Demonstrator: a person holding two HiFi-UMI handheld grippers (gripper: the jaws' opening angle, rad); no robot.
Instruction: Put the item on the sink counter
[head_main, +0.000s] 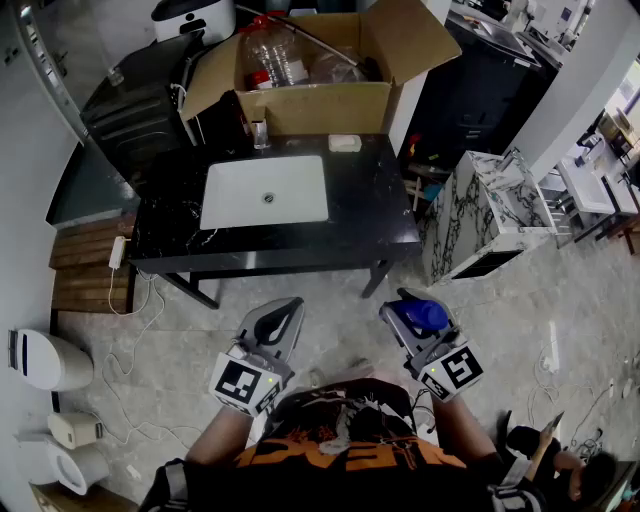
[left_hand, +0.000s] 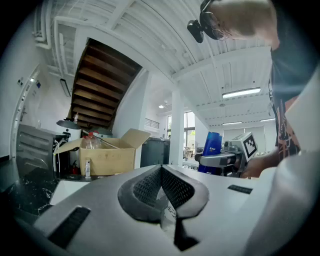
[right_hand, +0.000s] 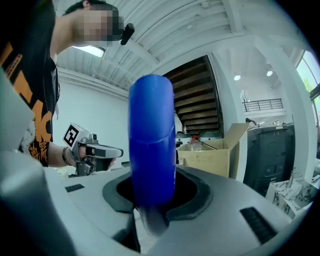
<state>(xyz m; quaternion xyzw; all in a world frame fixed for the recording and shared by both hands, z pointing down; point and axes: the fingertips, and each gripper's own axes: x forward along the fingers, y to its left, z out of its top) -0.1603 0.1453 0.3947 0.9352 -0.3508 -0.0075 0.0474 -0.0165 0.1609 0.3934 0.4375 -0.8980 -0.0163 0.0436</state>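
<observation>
An open cardboard box (head_main: 320, 100) stands at the tabletop's (head_main: 385, 215) far edge, with a clear plastic bottle (head_main: 272, 55) inside. A pale soap bar (head_main: 345, 143) lies just before it. Beyond the right edge stands a marble-patterned cabinet (head_main: 480, 215).

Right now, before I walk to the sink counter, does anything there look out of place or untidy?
Yes. An open cardboard box sits at the back of the sink counter, flaps splayed, with a clear bottle lying tilted inside. Left of the counter, a white power strip lies low, and its cable trails loosely across the floor.
</observation>
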